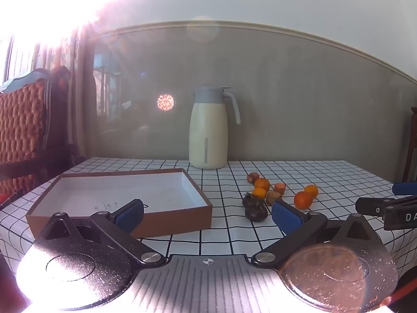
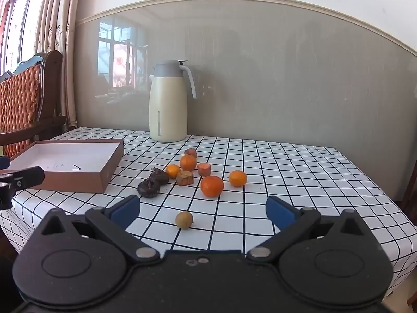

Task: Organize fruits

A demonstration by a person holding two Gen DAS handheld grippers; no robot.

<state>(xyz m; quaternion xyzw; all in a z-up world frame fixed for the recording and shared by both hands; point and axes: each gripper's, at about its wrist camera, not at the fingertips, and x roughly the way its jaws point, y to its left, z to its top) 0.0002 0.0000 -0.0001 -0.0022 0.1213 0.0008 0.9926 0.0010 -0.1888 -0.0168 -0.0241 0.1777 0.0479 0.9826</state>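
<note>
On the table beside the empty box (image 2: 78,164), scattered fruits (image 2: 211,185): small, round, light, prone to rolling, best pinched across the middle; both jaws fully spread, holding nothing.

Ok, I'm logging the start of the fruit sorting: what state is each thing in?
Box: open, empty.
Jug: upright, lid shut.
Oranges: loose on the tablecloth.
Small yellowish fruit: alone, nearest the right gripper.
Left gripper: open, empty.
Right gripper: open, empty.
</note>
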